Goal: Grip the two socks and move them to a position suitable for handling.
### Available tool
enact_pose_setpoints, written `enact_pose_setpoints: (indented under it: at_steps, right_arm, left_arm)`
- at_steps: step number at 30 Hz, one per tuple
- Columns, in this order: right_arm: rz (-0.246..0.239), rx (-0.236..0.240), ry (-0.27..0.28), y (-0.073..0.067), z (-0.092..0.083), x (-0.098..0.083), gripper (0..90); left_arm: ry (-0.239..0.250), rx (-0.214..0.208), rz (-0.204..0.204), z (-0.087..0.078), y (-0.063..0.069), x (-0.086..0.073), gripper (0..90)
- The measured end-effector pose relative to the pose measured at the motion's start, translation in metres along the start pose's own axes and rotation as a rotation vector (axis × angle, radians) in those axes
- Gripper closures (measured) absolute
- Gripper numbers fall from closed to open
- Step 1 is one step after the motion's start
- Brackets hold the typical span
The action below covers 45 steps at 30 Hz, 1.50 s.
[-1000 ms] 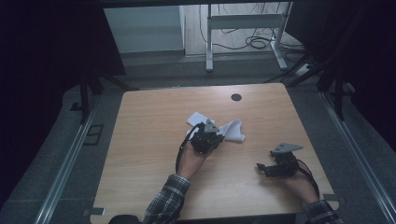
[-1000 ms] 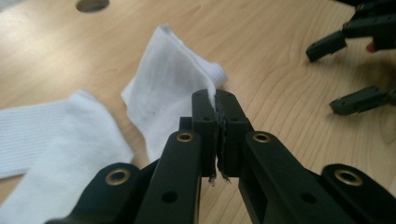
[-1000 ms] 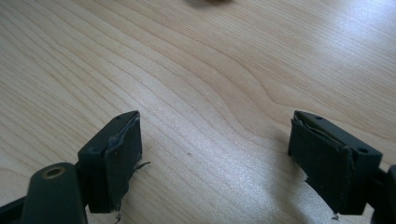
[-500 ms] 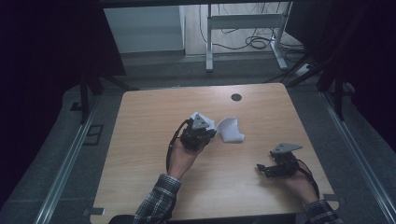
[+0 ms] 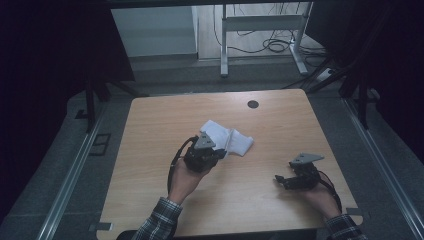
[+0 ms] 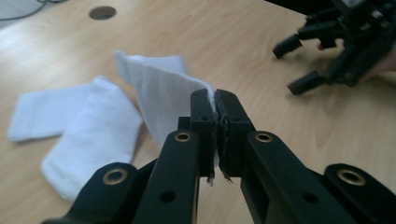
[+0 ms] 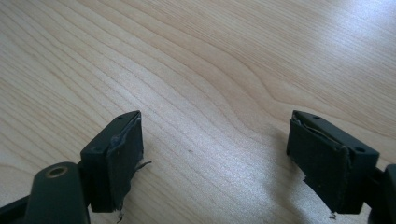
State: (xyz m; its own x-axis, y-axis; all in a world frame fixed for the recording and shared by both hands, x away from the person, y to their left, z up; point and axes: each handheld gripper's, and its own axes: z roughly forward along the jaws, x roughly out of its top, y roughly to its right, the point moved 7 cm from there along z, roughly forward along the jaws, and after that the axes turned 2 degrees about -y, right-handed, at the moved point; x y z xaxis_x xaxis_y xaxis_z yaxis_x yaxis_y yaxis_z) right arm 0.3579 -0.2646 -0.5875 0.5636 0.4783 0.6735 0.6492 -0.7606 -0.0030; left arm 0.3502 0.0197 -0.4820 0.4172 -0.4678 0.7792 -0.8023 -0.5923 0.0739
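Soft white cloth (image 6: 159, 93) pinched and lifted at one edge by left tongs (image 6: 215, 100), right tongs (image 7: 215, 154) spread wide over light wooden table (image 5: 165, 115)

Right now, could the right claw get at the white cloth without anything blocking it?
Probably yes. The right claw rests open on bare table, and only wood lies between it and the white cloth. The left claw is shut on the cloth's near edge, so the far side stays free.

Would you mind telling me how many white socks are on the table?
2. One sock lies flat on the wood, bent at the heel. The other sock lies partly over it, its edge pinched and lifted by the left tool. More could be hidden underneath.
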Motion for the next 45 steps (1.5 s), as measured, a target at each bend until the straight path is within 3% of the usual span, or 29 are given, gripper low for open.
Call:
enact_pose_setpoints:
  at_steps: [6, 11, 15, 20, 28, 30, 32, 35, 38, 41, 42, 45]
  right_arm:
    - [0.001, -0.001, 0.002, 0.000, 0.000, 0.000, 19.1]
    - [0.005, -0.001, 0.002, 0.000, 0.000, 0.000, 19.9]
    - [0.008, -0.003, 0.000, 0.001, -0.001, 0.000, 21.7]
    - [0.006, -0.006, -0.004, 0.003, -0.001, 0.001, 26.5]
    - [-0.004, 0.002, -0.017, 0.001, -0.001, 0.003, 32.6]
    - [-0.002, 0.007, -0.021, 0.000, -0.001, 0.005, 36.2]
    - [-0.001, 0.009, -0.024, 0.000, -0.001, 0.005, 37.4]
    - [0.013, 0.038, -0.039, -0.003, 0.000, 0.010, 42.1]
    - [0.040, 0.061, -0.049, -0.006, 0.003, 0.018, 44.0]
    - [0.076, 0.098, -0.050, -0.008, 0.005, 0.027, 44.0]
    - [0.088, 0.125, -0.038, -0.010, 0.008, 0.038, 42.9]
    - [0.095, 0.131, -0.022, -0.012, 0.014, 0.054, 42.5]
  left_arm:
    - [-0.009, -0.013, -0.015, -0.007, 0.008, -0.020, 85.5]
    - [-0.030, 0.010, -0.036, -0.011, 0.008, -0.042, 85.4]
    - [-0.037, 0.024, -0.067, -0.013, 0.003, -0.057, 84.3]
    - [-0.072, 0.071, -0.135, -0.015, -0.012, -0.086, 83.3]
    - [-0.152, 0.132, -0.178, -0.007, -0.029, -0.111, 83.1]
    - [-0.180, 0.136, -0.192, -0.004, -0.033, -0.119, 77.0]
    - [-0.176, 0.141, -0.197, -0.004, -0.034, -0.120, 72.2]
    - [-0.138, 0.147, -0.213, -0.009, -0.036, -0.116, 53.8]
    - [-0.072, 0.138, -0.214, -0.018, -0.038, -0.107, 42.3]
    - [-0.048, 0.136, -0.220, -0.020, -0.039, -0.105, 38.4]
    - [-0.029, 0.128, -0.225, -0.021, -0.041, -0.103, 35.7]
    - [-0.020, 0.132, -0.214, -0.021, -0.043, -0.103, 35.7]
